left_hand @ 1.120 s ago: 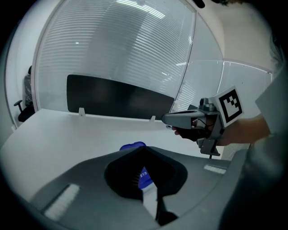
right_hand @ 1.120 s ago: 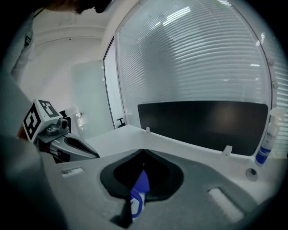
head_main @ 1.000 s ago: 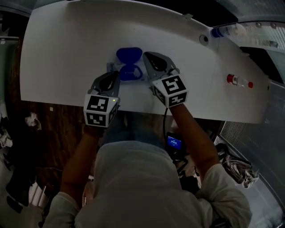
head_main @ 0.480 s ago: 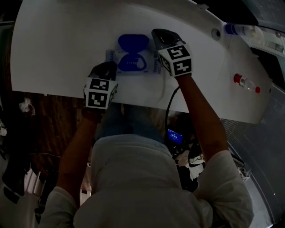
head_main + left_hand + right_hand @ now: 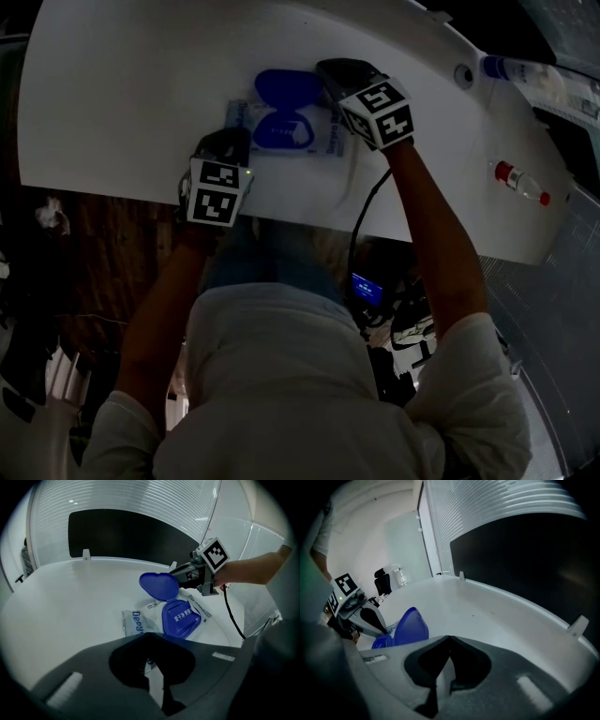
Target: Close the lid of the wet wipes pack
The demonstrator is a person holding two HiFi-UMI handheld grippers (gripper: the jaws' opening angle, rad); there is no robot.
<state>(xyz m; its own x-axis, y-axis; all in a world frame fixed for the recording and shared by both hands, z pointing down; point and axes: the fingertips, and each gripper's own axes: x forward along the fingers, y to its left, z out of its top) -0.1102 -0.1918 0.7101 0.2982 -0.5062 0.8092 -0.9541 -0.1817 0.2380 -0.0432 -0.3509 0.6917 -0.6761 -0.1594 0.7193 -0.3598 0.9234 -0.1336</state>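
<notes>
White tabletop [image 5: 122, 103], seen from above, with the wet wipes pack [image 5: 238, 116] lying flat at 12 o'clock from the person, between the two pairs of tongs.

- The blue lid [image 5: 286, 87] is open. It stands tilted up from the pack's 12 o'clock edge, and its hollow inner face is turned toward the person.
- Below the lid, a blue base [image 5: 281, 133] with printed characters sits on the pack's top face.
- The left tongs [image 5: 228, 141] sit at the pack's 7 o'clock corner. In the left gripper view the two tips meet in a point and nothing shows clamped between them. The pack's near edge runs under the tips. Whether they press on it cannot be told.
- The right tongs [image 5: 326, 69] lie just beside the lid at its 3 o'clock side. In the right gripper view the tips are together and hold nothing. The lid rises at 9 o'clock from them, and bare tabletop stretches ahead.
- Each pair of tongs carries a marker cube, and a black cable [image 5: 354, 234] hangs from the right pair over the tabletop's near edge.
- A small bottle [image 5: 518, 184] with a red cap lies on its side at 3 o'clock, well apart from the pack.
</notes>
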